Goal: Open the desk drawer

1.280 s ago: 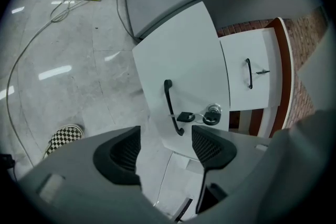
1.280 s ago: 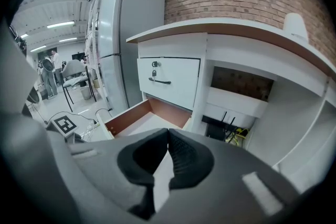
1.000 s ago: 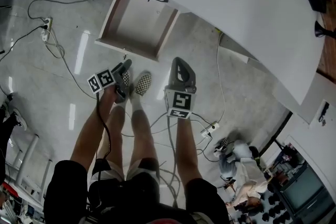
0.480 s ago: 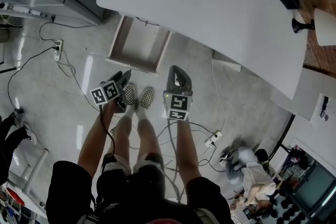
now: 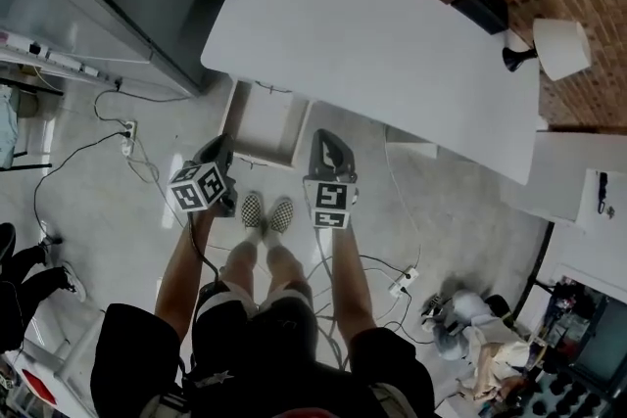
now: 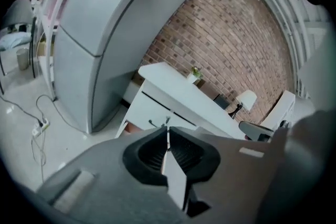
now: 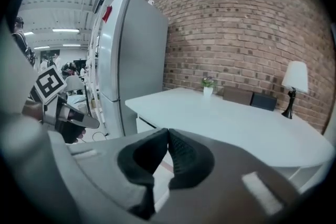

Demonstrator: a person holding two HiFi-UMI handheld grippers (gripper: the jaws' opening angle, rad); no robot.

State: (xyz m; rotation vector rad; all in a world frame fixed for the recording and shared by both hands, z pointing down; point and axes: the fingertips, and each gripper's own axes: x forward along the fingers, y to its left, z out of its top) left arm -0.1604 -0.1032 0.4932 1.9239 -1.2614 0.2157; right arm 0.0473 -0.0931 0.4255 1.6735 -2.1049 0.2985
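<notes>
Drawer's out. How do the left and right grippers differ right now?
The left gripper is rolled, its marker cube tilted; the right gripper sits square. In the head view the left gripper is by the left front corner of the drawer, the right gripper off its right side. Both are shut and empty.

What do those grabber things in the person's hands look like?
The left gripper and right gripper are grey, with black ribbed pads. Each carries a white cube printed with black square markers. A black cable trails from the left one. The person wears black short sleeves.
</notes>
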